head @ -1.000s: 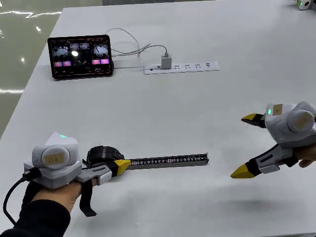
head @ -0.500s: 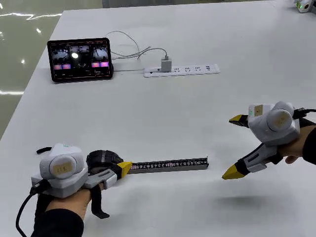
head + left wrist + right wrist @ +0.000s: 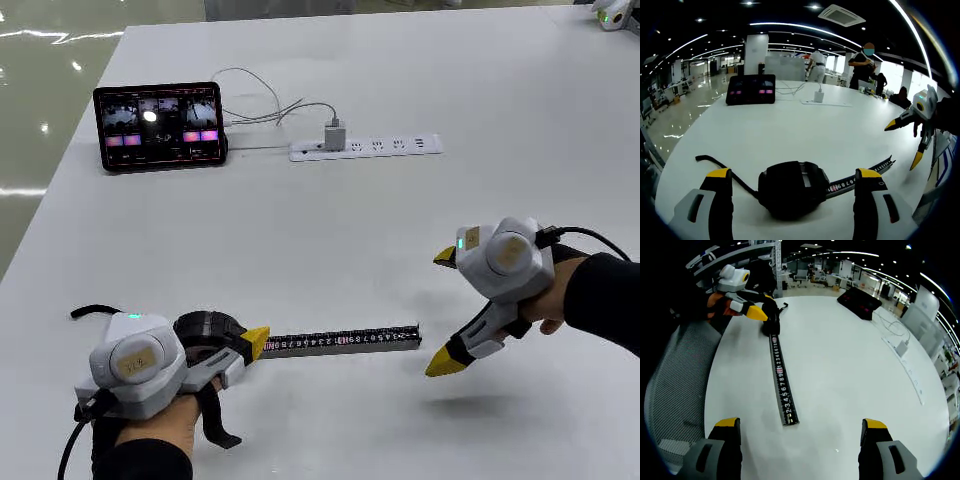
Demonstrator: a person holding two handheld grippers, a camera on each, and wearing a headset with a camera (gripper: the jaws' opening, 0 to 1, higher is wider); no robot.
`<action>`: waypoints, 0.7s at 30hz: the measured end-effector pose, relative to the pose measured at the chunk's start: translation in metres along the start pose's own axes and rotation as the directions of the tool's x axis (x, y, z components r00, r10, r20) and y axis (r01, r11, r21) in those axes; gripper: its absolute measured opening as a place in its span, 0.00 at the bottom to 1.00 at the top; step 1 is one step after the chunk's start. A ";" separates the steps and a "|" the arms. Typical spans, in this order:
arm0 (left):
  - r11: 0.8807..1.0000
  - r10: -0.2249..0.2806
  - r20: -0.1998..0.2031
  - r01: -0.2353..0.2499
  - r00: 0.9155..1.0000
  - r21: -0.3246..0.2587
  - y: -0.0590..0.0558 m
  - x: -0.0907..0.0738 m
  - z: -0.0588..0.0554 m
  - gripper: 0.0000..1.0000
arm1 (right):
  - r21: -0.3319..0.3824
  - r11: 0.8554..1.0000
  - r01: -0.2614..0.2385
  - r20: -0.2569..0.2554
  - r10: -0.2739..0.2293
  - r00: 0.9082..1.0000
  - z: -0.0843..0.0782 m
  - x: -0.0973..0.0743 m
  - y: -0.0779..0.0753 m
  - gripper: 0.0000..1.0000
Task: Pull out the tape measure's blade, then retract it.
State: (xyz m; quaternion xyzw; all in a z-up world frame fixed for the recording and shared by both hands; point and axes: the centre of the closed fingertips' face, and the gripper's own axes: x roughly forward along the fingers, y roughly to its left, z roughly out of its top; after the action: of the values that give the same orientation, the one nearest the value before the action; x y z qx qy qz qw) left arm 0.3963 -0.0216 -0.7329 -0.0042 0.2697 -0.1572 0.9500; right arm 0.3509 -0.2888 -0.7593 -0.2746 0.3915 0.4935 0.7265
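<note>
Your right claw [image 3: 442,311] hangs wide open and empty over the desk [image 3: 350,230]. Its jaws point down toward the free end of the blade [image 3: 340,340], near it but apart. Your left claw [image 3: 793,174] is spread too, one jaw on either side of the tape measure's case [image 3: 205,330] by the desk's near-left corner, and it doesn't seem to be pinching it. The blade lies flat along the near edge, part-way out. To retract it well, clamp the case firmly first. Then take the blade's end squarely and feed it back slowly, so it can't whip or twist.
</note>
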 end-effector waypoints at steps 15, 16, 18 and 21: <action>0.999 0.007 0.017 -0.007 1.000 0.035 0.001 0.003 -0.003 0.99 | -0.055 0.998 -0.023 -0.061 0.020 0.998 -0.007 0.014 -0.001 0.80; 0.999 0.003 0.019 -0.004 1.000 0.038 0.001 0.004 -0.003 0.99 | -0.057 0.998 -0.028 -0.063 0.024 0.998 -0.007 0.013 0.000 0.78; 0.999 -0.001 0.024 0.000 1.000 0.035 0.000 0.005 -0.003 0.99 | -0.067 0.997 -0.034 -0.069 0.029 0.997 -0.008 0.015 0.001 0.75; 1.000 -0.002 0.025 0.002 1.000 0.030 0.000 0.005 -0.003 0.99 | -0.064 0.997 -0.039 -0.074 0.034 0.997 -0.008 0.017 0.001 0.74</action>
State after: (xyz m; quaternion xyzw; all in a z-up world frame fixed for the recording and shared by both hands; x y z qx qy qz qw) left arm 0.3985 -0.0233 -0.7380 0.0078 0.2554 -0.1620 0.9531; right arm 0.3507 -0.2860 -0.7785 -0.3089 0.4064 0.5087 0.6933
